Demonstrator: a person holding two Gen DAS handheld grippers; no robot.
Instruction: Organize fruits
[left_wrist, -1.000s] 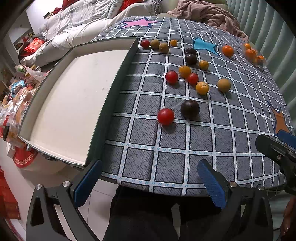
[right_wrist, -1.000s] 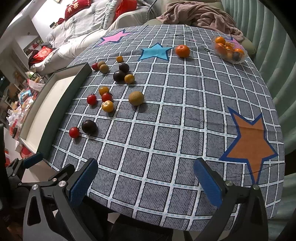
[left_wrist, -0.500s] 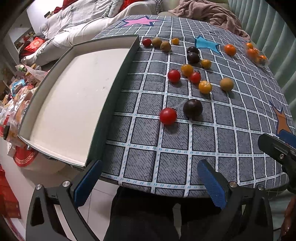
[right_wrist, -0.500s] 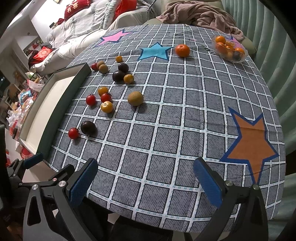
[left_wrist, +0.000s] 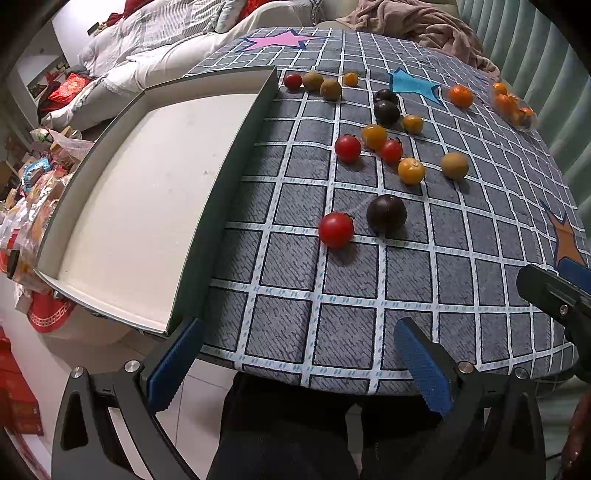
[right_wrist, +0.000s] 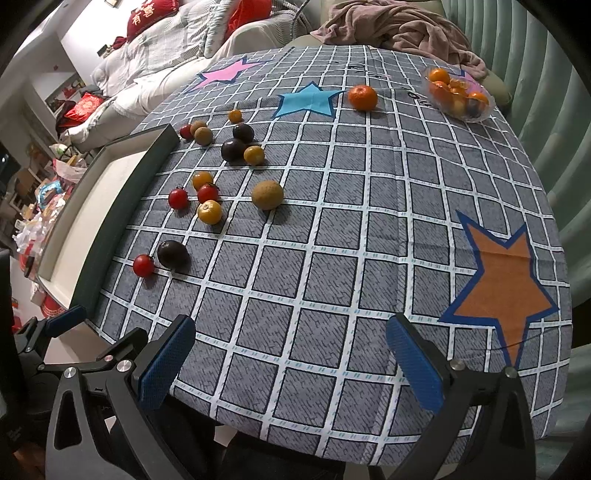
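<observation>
Several small fruits lie scattered on the checked tablecloth. Nearest are a red tomato (left_wrist: 335, 229) (right_wrist: 143, 265) and a dark plum (left_wrist: 386, 214) (right_wrist: 172, 253). Farther back sit more red tomatoes, yellow-orange fruits, a brown kiwi (left_wrist: 454, 165) (right_wrist: 267, 194), two more plums and a mandarin (right_wrist: 362, 97). An empty white tray (left_wrist: 147, 192) (right_wrist: 107, 206) with dark walls lies at the table's left. My left gripper (left_wrist: 299, 363) hangs open at the table's front edge, nothing between its fingers. My right gripper (right_wrist: 291, 363) is open too, over the front edge farther right.
A clear bowl of mandarins (right_wrist: 458, 94) stands at the far right. A pink blanket (right_wrist: 399, 29) lies beyond the table, with a sofa and cushions at the back left. Clutter fills the floor left of the tray. A person's dark trousers (left_wrist: 288, 435) show below the table edge.
Both grippers have edged forward toward the table, so the fruits sit slightly lower and closer in view. Nothing was gripped or moved.
</observation>
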